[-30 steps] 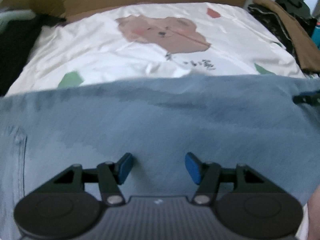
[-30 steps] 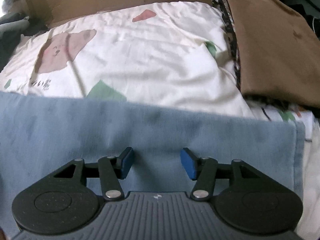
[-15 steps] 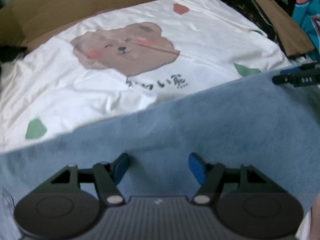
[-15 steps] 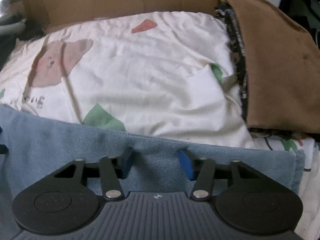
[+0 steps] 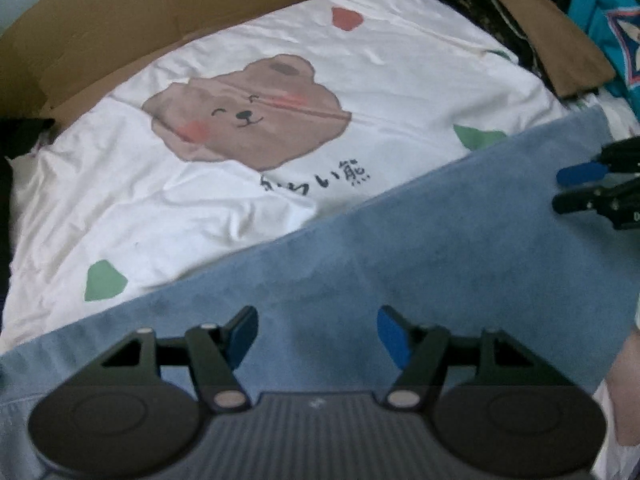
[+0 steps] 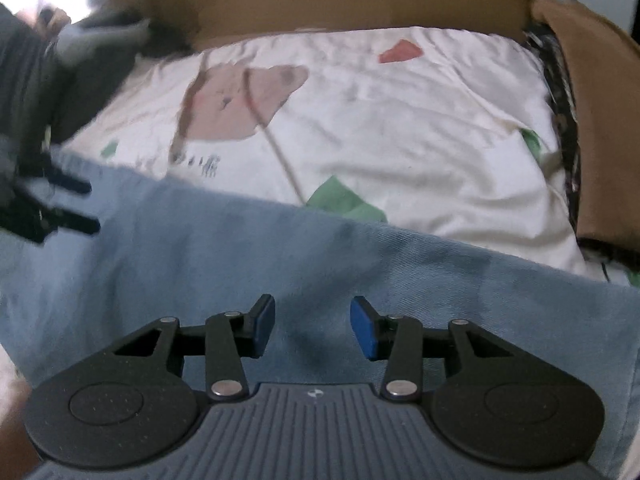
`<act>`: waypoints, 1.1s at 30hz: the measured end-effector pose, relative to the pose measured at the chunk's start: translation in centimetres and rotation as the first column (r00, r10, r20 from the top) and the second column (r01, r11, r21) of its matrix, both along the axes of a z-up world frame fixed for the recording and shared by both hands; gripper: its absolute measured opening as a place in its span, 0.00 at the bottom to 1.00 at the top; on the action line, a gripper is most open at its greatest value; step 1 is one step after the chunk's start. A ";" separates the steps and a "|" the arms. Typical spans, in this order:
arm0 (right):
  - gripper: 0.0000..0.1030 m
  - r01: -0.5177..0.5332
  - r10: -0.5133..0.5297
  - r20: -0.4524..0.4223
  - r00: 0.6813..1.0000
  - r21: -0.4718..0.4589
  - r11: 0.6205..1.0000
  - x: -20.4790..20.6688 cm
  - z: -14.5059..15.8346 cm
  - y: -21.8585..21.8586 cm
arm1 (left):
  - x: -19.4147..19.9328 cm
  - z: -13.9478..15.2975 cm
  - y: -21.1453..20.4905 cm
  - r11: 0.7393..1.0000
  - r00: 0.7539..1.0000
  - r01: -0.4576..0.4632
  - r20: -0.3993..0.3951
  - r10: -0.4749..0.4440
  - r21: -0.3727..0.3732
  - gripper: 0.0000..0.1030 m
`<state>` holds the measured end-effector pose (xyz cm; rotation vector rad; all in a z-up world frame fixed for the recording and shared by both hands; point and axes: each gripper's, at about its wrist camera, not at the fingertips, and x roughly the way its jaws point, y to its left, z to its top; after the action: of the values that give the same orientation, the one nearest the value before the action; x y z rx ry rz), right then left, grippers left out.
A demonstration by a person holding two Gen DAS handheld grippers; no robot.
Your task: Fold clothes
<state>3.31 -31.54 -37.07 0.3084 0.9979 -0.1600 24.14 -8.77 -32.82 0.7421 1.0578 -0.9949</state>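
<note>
A light blue denim garment (image 5: 440, 260) lies spread across the near part of a white bear-print bedsheet (image 5: 200, 200). My left gripper (image 5: 316, 324) hovers over the denim with its blue pads wide apart, nothing pinched between them. My right gripper (image 6: 312, 312) stands above the same denim (image 6: 240, 248) further right, open a little narrower, its pads also free of cloth. Each gripper shows in the other's view: the right gripper (image 5: 580, 184) at the right edge, the left gripper (image 6: 76, 204) blurred at the left edge.
Brown cardboard (image 5: 120, 20) lines the far side of the bed (image 6: 400, 120). A brown garment (image 6: 600, 120) on patterned dark cloth lies along the right, with teal fabric (image 5: 608, 32) beyond. Dark clothing (image 6: 32, 80) is piled at the far left.
Both grippers have lifted back from the denim, so more bear sheet shows. The left view has rolled and the denim edge now slants. Right jaws narrowed slightly; left jaws widened slightly.
</note>
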 end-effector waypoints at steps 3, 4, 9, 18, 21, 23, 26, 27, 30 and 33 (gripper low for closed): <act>0.47 -0.004 0.004 -0.010 1.000 -0.002 1.000 0.2 -0.4 0.1 | -1.1 -0.9 -0.2 1.000 1.000 -0.024 0.000 0.024 -0.006 0.67; 0.47 -0.004 0.004 -0.008 1.000 0.005 1.000 0.2 -0.7 0.1 | -1.5 -1.3 -0.3 1.000 1.000 -0.028 0.008 0.028 -0.009 0.67; 0.47 0.001 -0.001 -0.016 1.000 -0.035 0.999 0.6 -2.2 -0.4 | -3.1 -3.7 -1.1 0.995 0.995 -0.094 0.020 0.094 -0.030 0.68; 0.47 -0.008 0.010 0.015 1.000 -0.088 0.996 2.5 -2.9 -1.2 | -3.0 -5.0 -1.7 0.977 0.980 -0.186 0.059 0.192 -0.102 0.81; 0.47 0.038 -0.035 0.031 0.999 -0.096 0.995 3.6 -3.0 -1.3 | -2.7 -5.2 -2.2 0.975 0.978 -0.193 0.057 0.199 -0.108 0.82; 0.47 0.058 -0.055 0.035 0.998 -0.097 0.994 4.4 -3.1 -1.4 | -2.2 -5.2 -2.6 0.973 0.977 -0.203 0.049 0.210 -0.108 0.82; 0.47 0.068 -0.063 0.041 0.997 -0.123 0.990 5.5 -3.1 -1.4 | -1.4 -4.9 -3.6 0.975 0.977 -0.208 0.036 0.211 -0.078 0.78; 0.47 0.075 -0.071 0.041 0.997 -0.126 0.989 5.9 -3.1 -1.4 | -1.1 -4.7 -3.8 0.977 0.978 -0.206 0.029 0.208 -0.062 0.74; 0.42 0.101 -0.098 0.035 0.995 -0.093 0.990 6.6 -2.5 -1.7 | 0.4 -3.4 -4.5 0.982 0.982 -0.190 0.010 0.190 0.002 0.58; 0.43 0.084 -0.081 0.056 0.995 -0.051 0.995 6.1 -1.0 -1.8 | 1.9 -1.4 -4.2 0.984 0.984 -0.175 0.019 0.176 -0.009 0.59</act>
<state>9.40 -33.35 -38.02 0.3042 0.9262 -0.2514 26.07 -12.92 -34.25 0.6396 1.0821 -0.8383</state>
